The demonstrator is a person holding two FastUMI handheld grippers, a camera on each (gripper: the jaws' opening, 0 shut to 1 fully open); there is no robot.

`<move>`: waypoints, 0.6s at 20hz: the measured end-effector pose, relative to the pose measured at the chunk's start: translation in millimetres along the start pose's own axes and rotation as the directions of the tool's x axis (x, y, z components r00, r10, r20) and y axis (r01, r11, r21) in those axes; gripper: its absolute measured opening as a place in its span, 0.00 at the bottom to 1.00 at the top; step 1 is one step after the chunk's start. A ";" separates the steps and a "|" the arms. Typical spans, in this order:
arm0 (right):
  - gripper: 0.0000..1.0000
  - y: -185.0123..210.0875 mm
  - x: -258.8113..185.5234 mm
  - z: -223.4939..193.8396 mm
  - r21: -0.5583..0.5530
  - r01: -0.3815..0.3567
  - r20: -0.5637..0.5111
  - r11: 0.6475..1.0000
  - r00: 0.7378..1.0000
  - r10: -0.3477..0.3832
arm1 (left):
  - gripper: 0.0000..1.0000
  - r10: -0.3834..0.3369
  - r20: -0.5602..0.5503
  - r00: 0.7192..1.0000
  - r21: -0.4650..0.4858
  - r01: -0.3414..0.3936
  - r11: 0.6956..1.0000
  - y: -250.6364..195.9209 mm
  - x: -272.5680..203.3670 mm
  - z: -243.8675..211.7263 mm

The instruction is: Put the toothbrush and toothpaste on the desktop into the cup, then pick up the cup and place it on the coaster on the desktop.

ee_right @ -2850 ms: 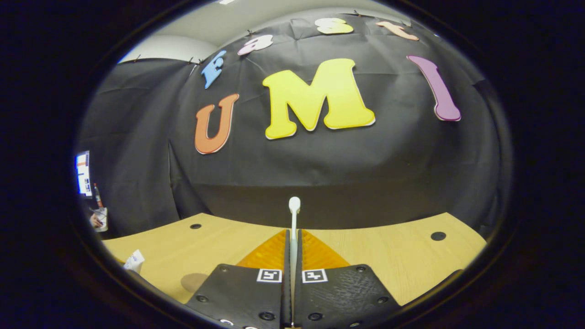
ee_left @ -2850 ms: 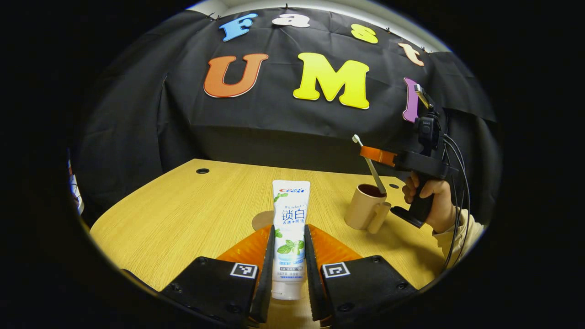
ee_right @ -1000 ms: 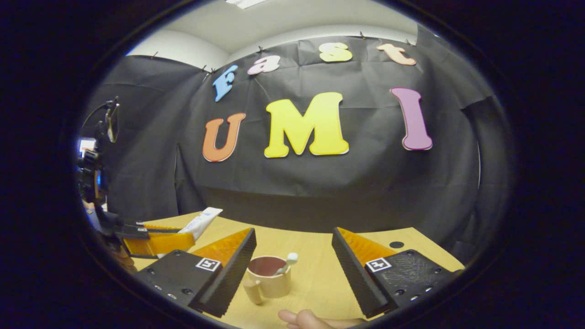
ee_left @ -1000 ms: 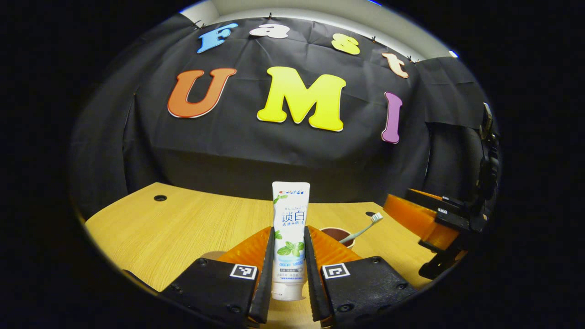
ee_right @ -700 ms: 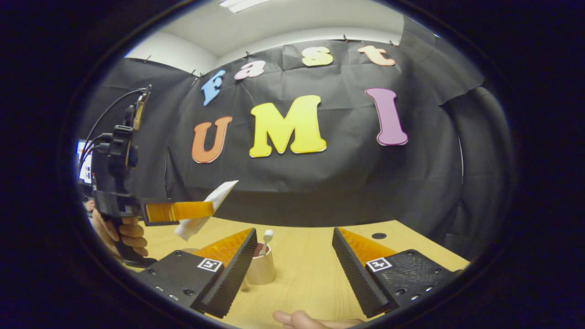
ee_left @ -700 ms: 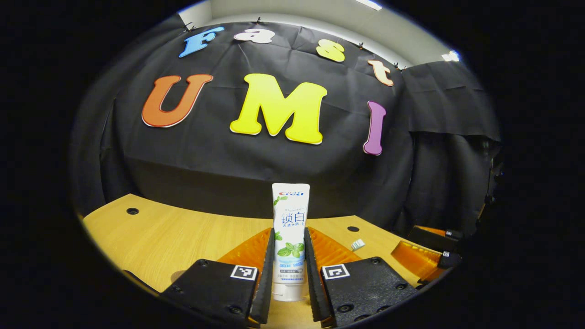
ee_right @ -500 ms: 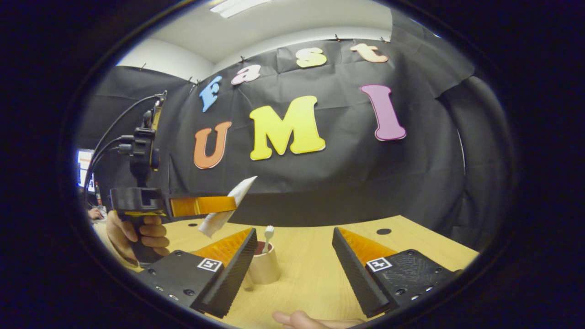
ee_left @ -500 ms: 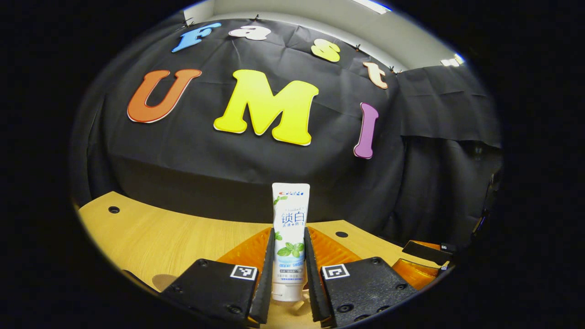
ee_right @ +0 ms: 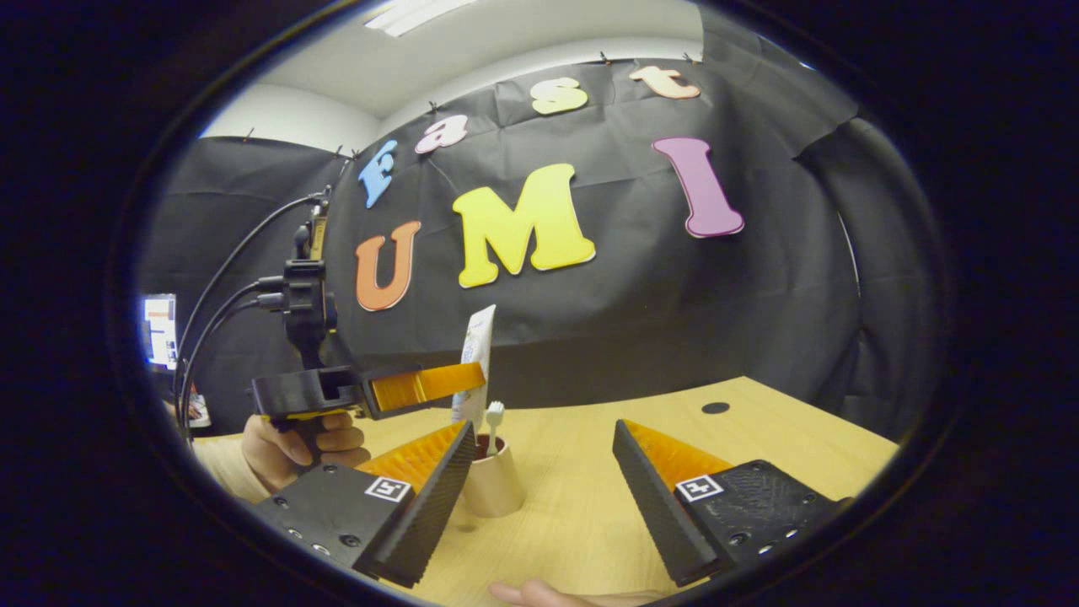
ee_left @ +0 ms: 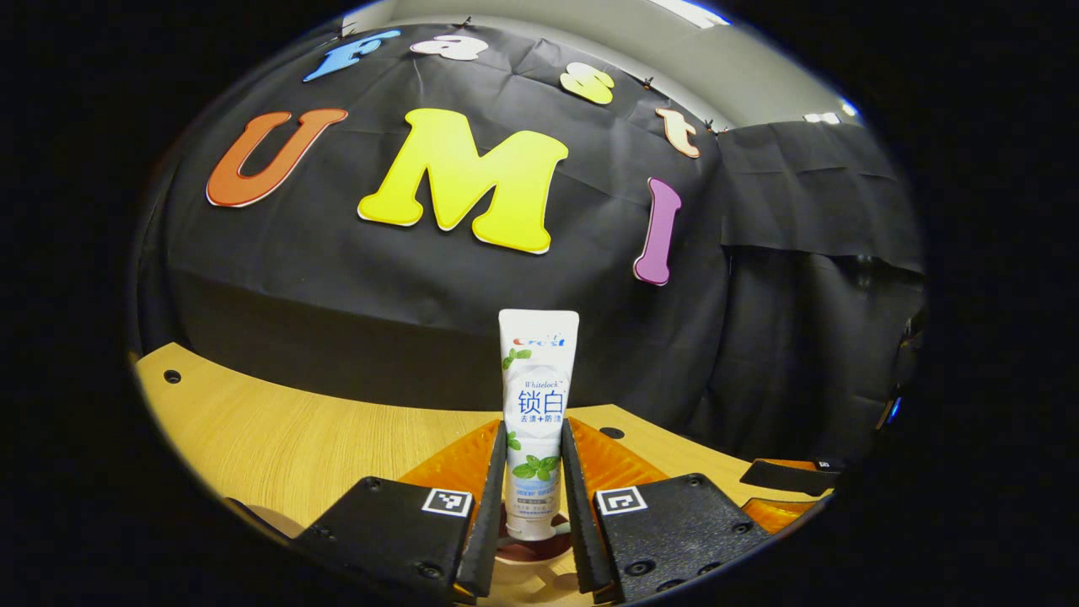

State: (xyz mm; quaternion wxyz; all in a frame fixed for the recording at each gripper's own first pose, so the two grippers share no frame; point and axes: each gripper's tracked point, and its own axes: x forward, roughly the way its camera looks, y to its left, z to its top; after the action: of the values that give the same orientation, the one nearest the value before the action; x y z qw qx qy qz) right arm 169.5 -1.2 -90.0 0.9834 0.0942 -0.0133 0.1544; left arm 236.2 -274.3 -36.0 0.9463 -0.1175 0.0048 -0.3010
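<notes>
The toothpaste [ee_left: 536, 421] stands nearly upright, cap end down, pinched between the jaws of the left gripper [ee_left: 533, 497]. In the left gripper view its cap sits right over the dark mouth of the cup [ee_right: 493, 485], a sliver of whose rim shows between the fingers below the tube. The right gripper view agrees: the tube [ee_right: 472, 362] hangs just above the cup, its long axis close to vertical, its lower end hidden behind that gripper's own finger. So the coming move looks like a short straight drop along the tube's length, and the left gripper [ee_right: 434, 384] is the one placed to make it.

The toothbrush [ee_right: 493, 426] is in the cup, bristles up, leaning a little to one side. The tube must go down beside it, and could nudge it on the way.

The right gripper [ee_right: 544, 489] has its jaws spread wide and holds nothing; it hangs low over the tabletop [ee_right: 582, 514], near the cup. The hand [ee_right: 295, 447] on the left gripper's grip shows behind. The coaster cannot be made out.
</notes>
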 end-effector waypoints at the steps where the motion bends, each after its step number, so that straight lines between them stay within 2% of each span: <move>1: 0.97 0.9 0.6 -2.6 -0.002 -0.005 -0.009 1.000 1.000 0.005 | 0.39 0.004 -0.010 1.000 -0.004 -0.004 1.000 1.4 -1.0 -2.7; 2: 0.97 0.6 1.3 -3.1 -0.009 -0.001 -0.012 1.000 1.000 0.001 | 0.39 0.004 -0.018 1.000 -0.013 -0.004 1.000 2.4 -2.7 -4.6; 3: 0.97 0.5 1.3 -2.7 -0.018 -0.001 -0.009 1.000 1.000 0.000 | 0.44 0.002 -0.027 1.000 -0.025 -0.003 1.000 2.3 -4.5 -6.9; 4: 1.00 1.1 1.8 -2.1 -0.022 0.001 -0.007 1.000 1.000 -0.001 | 0.40 0.003 -0.038 0.999 -0.032 -0.004 0.999 2.4 -6.7 -9.4; 8: 0.94 -0.1 2.5 -5.4 -0.036 0.010 -0.012 0.999 1.000 -0.010 | 0.40 0.017 -0.064 0.998 -0.003 -0.018 1.000 6.0 -9.8 -14.3; 9: 0.97 0.5 2.6 -5.0 -0.041 0.012 -0.009 0.999 1.000 -0.013 | 0.40 0.021 -0.071 0.997 0.008 -0.021 1.000 6.7 -9.8 -15.8; 11: 0.97 0.5 1.9 -3.1 -0.050 0.017 0.001 0.999 1.000 -0.017 | 0.43 0.022 -0.062 0.998 0.026 -0.020 0.999 5.5 -15.9 -14.2; 12: 1.00 -0.9 2.4 -1.8 -0.053 0.023 0.005 0.998 1.000 -0.023 | 0.49 0.018 -0.044 0.999 0.033 -0.016 0.999 4.5 -19.7 -10.8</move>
State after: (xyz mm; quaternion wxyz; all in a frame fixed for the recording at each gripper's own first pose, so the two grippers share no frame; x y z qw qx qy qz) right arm 172.1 -1.0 -91.8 0.9873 0.0685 -0.0184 0.1425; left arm 221.8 -261.9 -48.7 0.9503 -0.0954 0.0216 -0.2954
